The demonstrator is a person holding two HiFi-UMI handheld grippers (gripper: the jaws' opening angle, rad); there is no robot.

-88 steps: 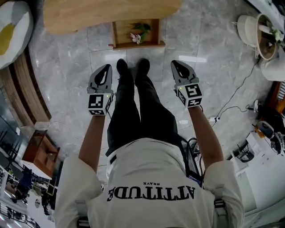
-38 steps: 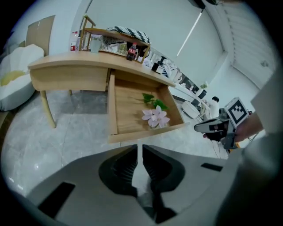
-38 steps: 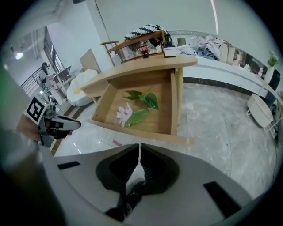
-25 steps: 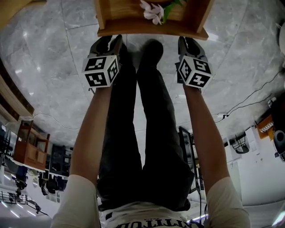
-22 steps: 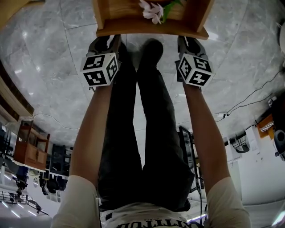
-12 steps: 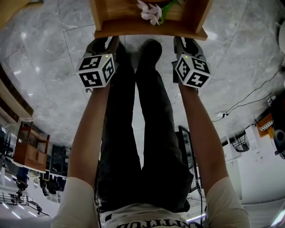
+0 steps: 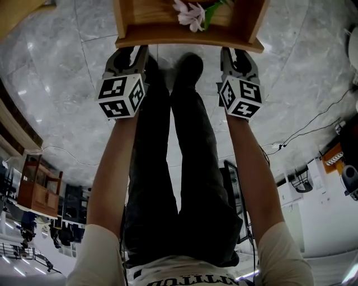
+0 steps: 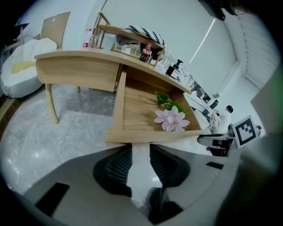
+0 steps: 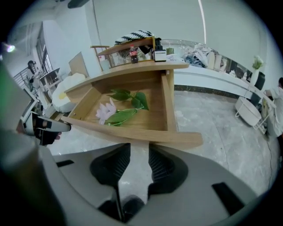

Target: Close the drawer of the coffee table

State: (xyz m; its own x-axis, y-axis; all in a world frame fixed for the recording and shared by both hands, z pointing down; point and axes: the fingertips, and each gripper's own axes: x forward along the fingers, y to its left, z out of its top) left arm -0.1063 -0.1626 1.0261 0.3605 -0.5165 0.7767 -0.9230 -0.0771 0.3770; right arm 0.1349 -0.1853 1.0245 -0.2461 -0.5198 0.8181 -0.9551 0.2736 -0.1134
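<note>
The wooden drawer [image 7: 187, 40] stands pulled out of the coffee table, with a pink flower [image 7: 190, 14] and green leaves lying inside. My left gripper [image 7: 127, 53] is open, and its tips sit just under the left part of the drawer's front panel [image 8: 150, 137]. The left jaws [image 8: 140, 148] hold nothing. My right gripper [image 7: 238, 55] is at the right part of the front panel [image 9: 146, 137]. Its jaws [image 9: 139, 145] have just been closing slightly but stand open with nothing between them. I cannot tell whether either gripper touches the wood.
The coffee table top [image 8: 79, 57] curves above the drawer, with a shelf of bottles [image 8: 146, 50] behind. The person's legs and shoes [image 7: 187, 61] stand between the grippers on the marble floor. Cables [image 7: 313, 128] lie at the right, a small wooden cabinet [image 7: 36, 184] at the left.
Since the oldest frame the person has come up close to the drawer and both grippers have reached its front. Over the last second the grippers have hardly moved.
</note>
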